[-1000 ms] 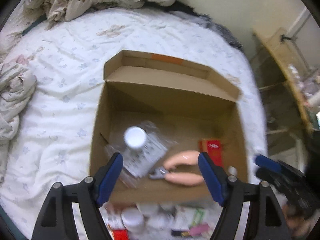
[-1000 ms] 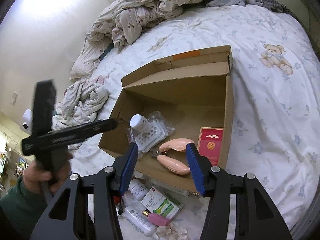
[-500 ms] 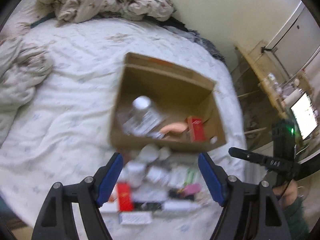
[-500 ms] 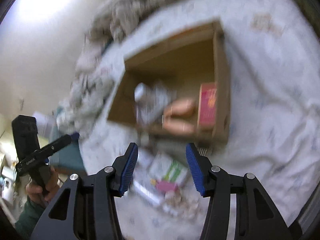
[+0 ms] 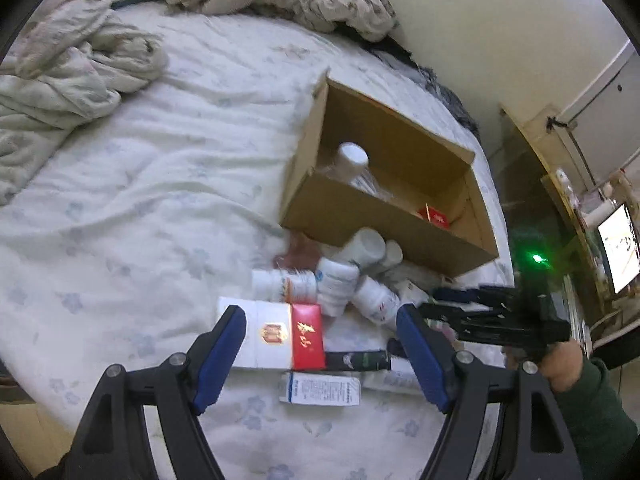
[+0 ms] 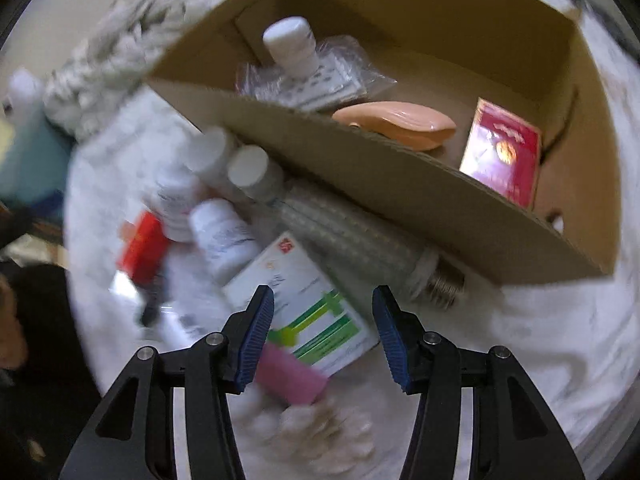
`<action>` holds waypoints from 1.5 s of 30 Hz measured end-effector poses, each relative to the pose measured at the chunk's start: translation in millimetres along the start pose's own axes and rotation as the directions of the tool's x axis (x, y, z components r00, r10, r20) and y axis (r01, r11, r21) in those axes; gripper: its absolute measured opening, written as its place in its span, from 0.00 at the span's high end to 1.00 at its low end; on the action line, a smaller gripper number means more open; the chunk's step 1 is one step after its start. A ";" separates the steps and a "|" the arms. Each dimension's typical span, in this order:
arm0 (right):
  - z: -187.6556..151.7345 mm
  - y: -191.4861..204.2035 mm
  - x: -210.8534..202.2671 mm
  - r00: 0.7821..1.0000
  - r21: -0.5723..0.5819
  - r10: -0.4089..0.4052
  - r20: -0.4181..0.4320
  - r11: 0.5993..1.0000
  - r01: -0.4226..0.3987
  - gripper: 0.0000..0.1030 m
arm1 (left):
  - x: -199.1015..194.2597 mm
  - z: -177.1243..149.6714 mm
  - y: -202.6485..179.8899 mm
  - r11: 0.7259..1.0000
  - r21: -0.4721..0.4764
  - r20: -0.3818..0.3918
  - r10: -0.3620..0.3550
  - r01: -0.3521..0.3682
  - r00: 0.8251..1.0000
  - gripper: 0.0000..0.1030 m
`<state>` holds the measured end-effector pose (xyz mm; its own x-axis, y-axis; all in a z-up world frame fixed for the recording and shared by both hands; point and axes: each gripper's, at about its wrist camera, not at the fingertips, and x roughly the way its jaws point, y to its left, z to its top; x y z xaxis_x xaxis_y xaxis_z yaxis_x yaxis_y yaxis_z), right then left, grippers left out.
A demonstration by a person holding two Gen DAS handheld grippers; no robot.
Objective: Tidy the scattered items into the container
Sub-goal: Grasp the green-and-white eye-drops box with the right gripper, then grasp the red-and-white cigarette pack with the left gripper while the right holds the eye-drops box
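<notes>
So the open brown cardboard box (image 5: pixel 384 208) sits on the white flowery bedsheet (image 5: pixel 132 208), up ahead of both claws, with a heap of loose stuff piled against its near wall. The left gripper (image 5: pixel 320 354) is spread wide and has nothing in it; right between its blue pads lies a white-and-red cigarette carton (image 5: pixel 276 336), with a small white printed box (image 5: pixel 320 389) just below that and a dark flat tube (image 5: pixel 357 361) beside it. A cluster of white plastic pill bottles (image 5: pixel 340 280) sits a bit further ahead, touching the box wall. The right gripper (image 6: pixel 322 332) is also wide open and empty, hovering over a white medicine box with green stripes (image 6: pixel 304 304); a pink rectangular block (image 6: pixel 290 376) lies right by its left pad, and a silver braided hose (image 6: pixel 360 248) runs along the box wall just ahead. Inside the box: a white-capped bottle in a clear bag (image 6: pixel 292 46), a peach-handled tool (image 6: pixel 396 122) and a red booklet (image 6: pixel 502 152). The right-wrist view is pretty blurry.
</notes>
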<state>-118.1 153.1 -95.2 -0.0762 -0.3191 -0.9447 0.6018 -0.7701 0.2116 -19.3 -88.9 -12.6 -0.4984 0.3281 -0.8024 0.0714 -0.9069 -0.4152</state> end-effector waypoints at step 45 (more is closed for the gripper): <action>-3.2 -1.3 -75.7 0.939 0.033 0.272 0.211 0.958 -0.284 0.38 | 75.1 -9.0 11.4 0.977 0.045 -0.236 0.215 -0.211 0.948 0.21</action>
<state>-110.6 180.1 -24.8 -0.0755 -0.6251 -0.7769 0.5723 -0.6652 0.4796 -48.1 -72.3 -81.4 -0.2533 0.1781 -0.9508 0.1363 -0.9665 -0.2174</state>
